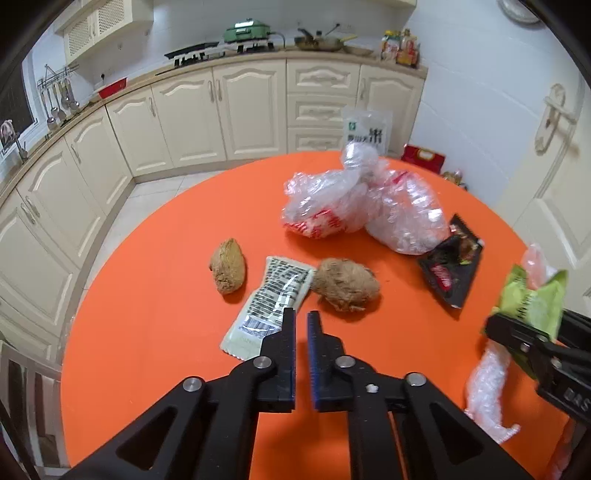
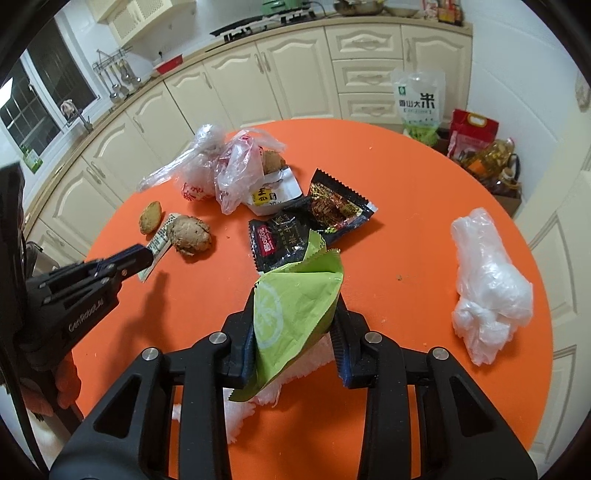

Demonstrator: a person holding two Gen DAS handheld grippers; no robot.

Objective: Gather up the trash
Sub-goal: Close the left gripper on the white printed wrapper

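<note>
Orange table [image 1: 155, 302] in a cream kitchen: from the left wrist, the left gripper [image 1: 301, 317] is pinched closed with nothing in it, just over a pale sachet [image 1: 269, 299], while from the right wrist, the right gripper [image 2: 295, 295] is clamped on a green wrapper [image 2: 295, 310] above the table.

Orange round table [image 1: 155, 314]. Cream cabinets [image 1: 243, 110] behind, gas hob [image 1: 192, 53] and green cooker [image 1: 245, 32] on the counter. Rice bag [image 2: 419, 103] on floor, 1 oil bottle [image 2: 491, 155] beside it.

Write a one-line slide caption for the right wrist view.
Right gripper clamps a green wrapper above the orange table, with more wrappers and plastic bags scattered ahead.
</note>
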